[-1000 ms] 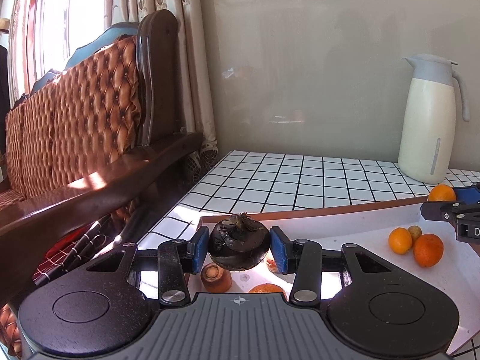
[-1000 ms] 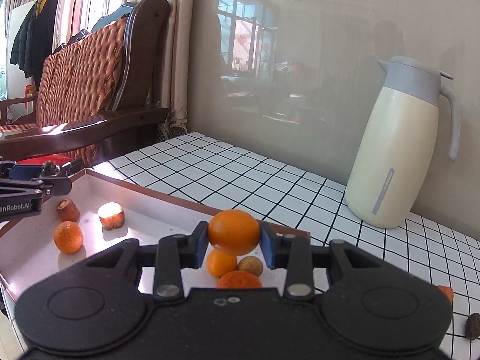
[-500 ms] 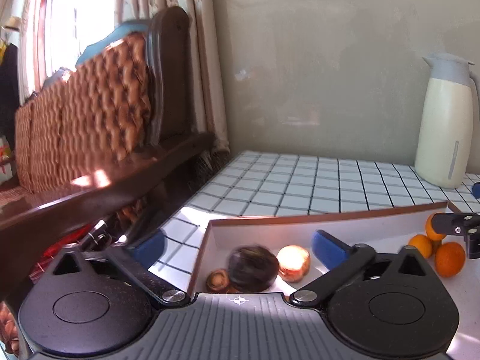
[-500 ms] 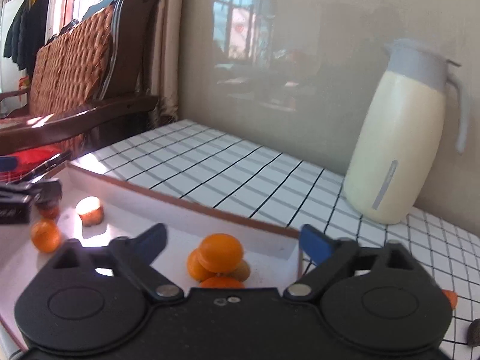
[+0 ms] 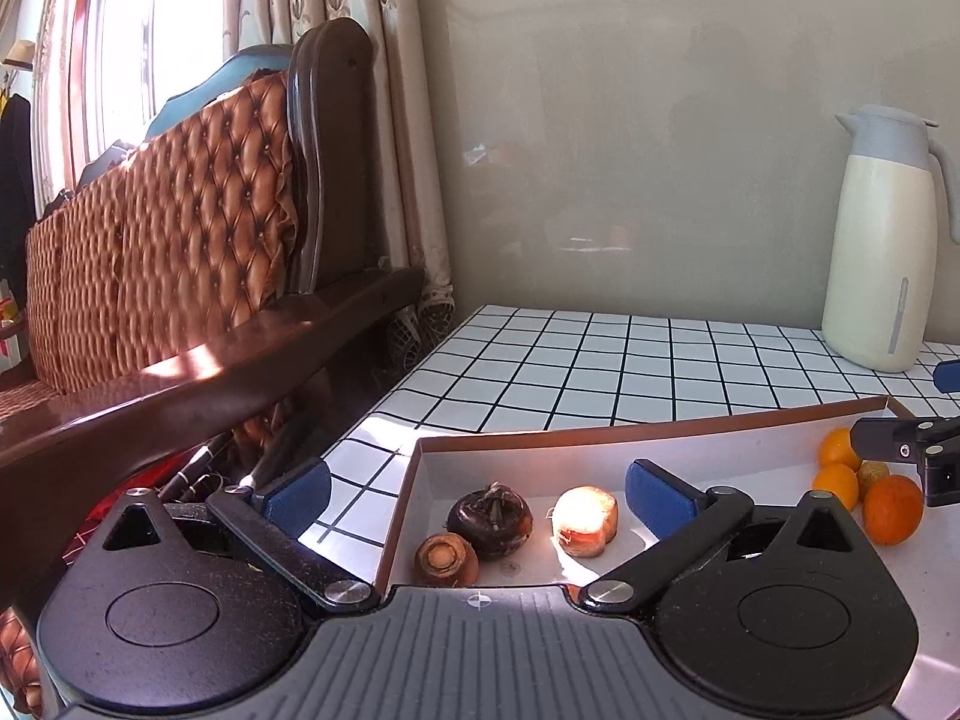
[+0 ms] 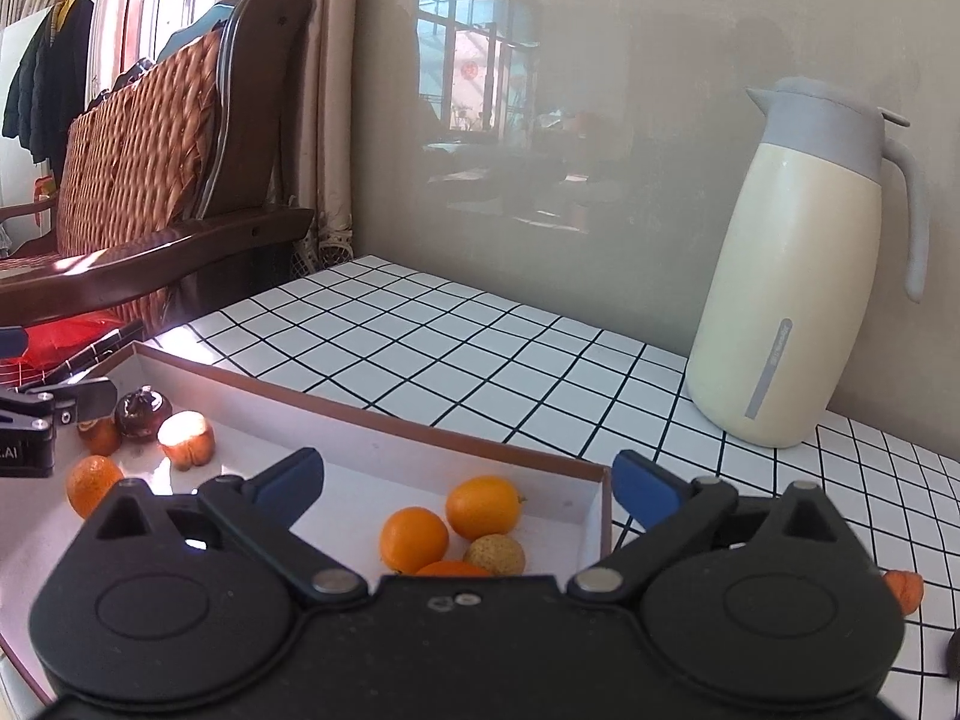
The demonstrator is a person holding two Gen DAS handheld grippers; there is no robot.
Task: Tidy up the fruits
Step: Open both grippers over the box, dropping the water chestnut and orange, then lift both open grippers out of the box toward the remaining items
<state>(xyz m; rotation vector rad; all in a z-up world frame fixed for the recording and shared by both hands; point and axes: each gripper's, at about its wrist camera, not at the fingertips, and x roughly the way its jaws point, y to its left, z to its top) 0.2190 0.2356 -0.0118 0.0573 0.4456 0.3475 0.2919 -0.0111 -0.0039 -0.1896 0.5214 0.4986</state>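
A white tray with a brown rim [image 5: 660, 429] [image 6: 372, 414] sits on the checked table. My left gripper [image 5: 477, 489] is open and empty above the tray's left corner. Below it lie a dark mangosteen [image 5: 489, 521] [image 6: 143, 414], a small brown fruit [image 5: 445, 558] and a sunlit peach-coloured fruit [image 5: 585, 521] [image 6: 187, 437]. My right gripper [image 6: 468, 483] is open and empty above the tray's right corner, over a cluster of oranges [image 6: 483, 507] [image 5: 891, 509] and a small tan fruit [image 6: 495, 555]. Another orange [image 6: 93, 483] lies at the tray's left.
A cream thermos jug [image 6: 798, 264] [image 5: 882, 240] stands at the back right by the wall. A small orange fruit [image 6: 905, 591] and a dark fruit [image 6: 954, 654] lie on the table right of the tray. A wooden sofa [image 5: 180, 252] borders the table's left edge.
Both grippers opened. The left let go of the mangosteen and the right let go of an orange; both fruits now lie in the tray. Both grippers drew back and up.
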